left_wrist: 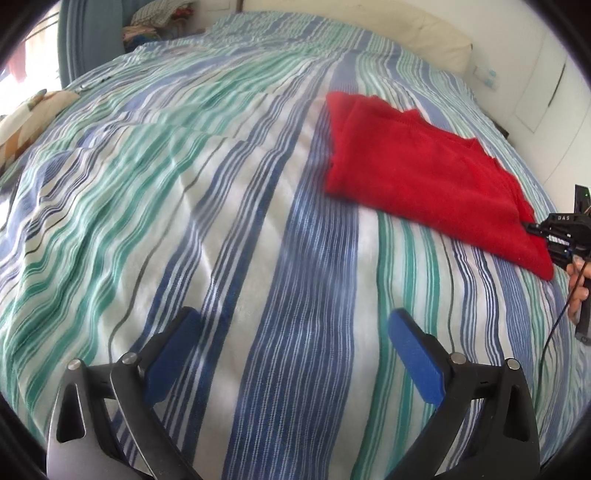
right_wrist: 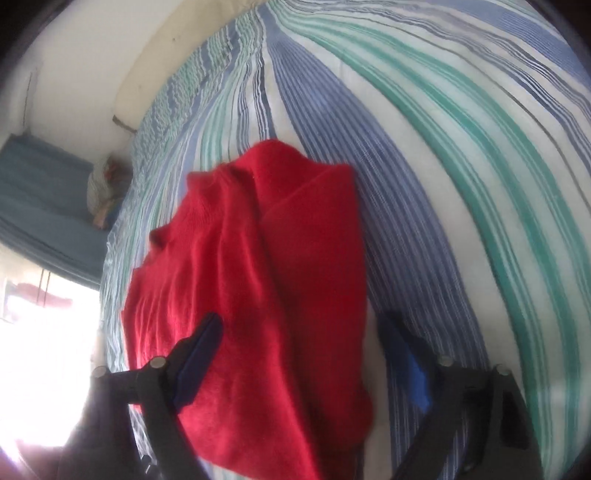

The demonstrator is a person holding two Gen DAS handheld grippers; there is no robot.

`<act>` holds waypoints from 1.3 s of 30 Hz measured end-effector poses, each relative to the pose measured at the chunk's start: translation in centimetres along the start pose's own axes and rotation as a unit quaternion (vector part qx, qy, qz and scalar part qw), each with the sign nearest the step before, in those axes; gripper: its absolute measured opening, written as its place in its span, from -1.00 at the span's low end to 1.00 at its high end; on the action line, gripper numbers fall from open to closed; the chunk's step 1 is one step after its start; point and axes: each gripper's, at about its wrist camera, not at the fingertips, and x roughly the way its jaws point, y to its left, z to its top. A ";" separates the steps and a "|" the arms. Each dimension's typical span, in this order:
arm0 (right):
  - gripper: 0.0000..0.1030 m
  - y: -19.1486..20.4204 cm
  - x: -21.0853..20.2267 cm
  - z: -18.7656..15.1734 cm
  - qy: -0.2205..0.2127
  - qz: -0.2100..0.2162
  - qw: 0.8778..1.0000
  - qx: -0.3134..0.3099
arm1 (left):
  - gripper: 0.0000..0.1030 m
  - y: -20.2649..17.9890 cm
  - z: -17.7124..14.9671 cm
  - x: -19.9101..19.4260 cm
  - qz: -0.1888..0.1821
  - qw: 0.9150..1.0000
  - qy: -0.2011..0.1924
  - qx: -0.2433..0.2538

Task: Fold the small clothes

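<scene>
A red knitted garment [left_wrist: 424, 166] lies folded on the striped bedspread [left_wrist: 221, 184], to the right in the left wrist view. My left gripper [left_wrist: 295, 332] is open and empty, over bare bedspread to the near left of the garment. My right gripper [right_wrist: 299, 332] is open, with its jaws on either side of the garment's [right_wrist: 258, 277] near edge; its left finger [right_wrist: 199, 354] lies over the red cloth. It also shows at the garment's right corner in the left wrist view [left_wrist: 554, 236].
The bedspread [right_wrist: 443, 184] covers the whole bed. A cream headboard cushion [left_wrist: 406, 33] runs along the far edge. A patterned pillow [left_wrist: 29, 118] lies at the left edge. A pile of clothes [left_wrist: 159, 22] sits at the back left.
</scene>
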 end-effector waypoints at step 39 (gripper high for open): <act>-0.27 26.6 6.1 -15.1 0.079 0.040 0.929 -0.358 | 0.97 7.4 1.5 -1.3 0.054 0.994 -0.024 -0.093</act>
